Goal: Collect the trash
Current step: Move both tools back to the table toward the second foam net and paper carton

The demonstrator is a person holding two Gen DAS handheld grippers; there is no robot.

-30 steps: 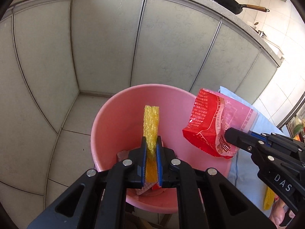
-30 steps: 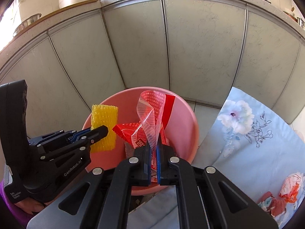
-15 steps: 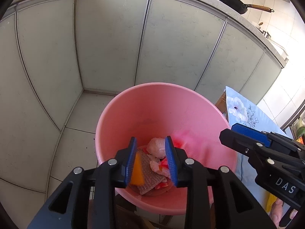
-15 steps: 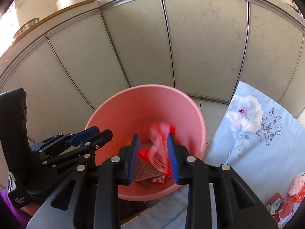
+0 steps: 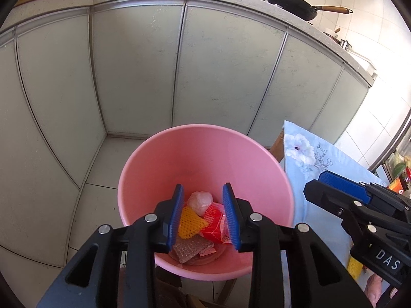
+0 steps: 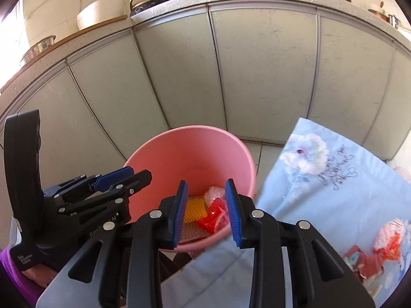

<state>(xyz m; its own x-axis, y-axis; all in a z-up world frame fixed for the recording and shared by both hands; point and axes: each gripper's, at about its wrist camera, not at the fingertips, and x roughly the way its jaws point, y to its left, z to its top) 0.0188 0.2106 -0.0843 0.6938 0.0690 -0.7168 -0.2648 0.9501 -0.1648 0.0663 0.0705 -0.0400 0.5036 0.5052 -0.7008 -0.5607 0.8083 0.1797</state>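
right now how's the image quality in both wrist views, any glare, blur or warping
Left wrist view: sharp; fisheye bows the cabinet doors, dark corner vignette, white tiles upper right nearly washed out. Right wrist view: blown-out glare at the far left edge, same bowing, and the wrappers on the floral cloth look soft at lower right. The pink bucket is evenly lit.

We see a smooth pink plastic bin, glossy red wrapper, yellow foam netting, soft flowered cloth, and matt black plastic gripper bodies with ribbed blue pads
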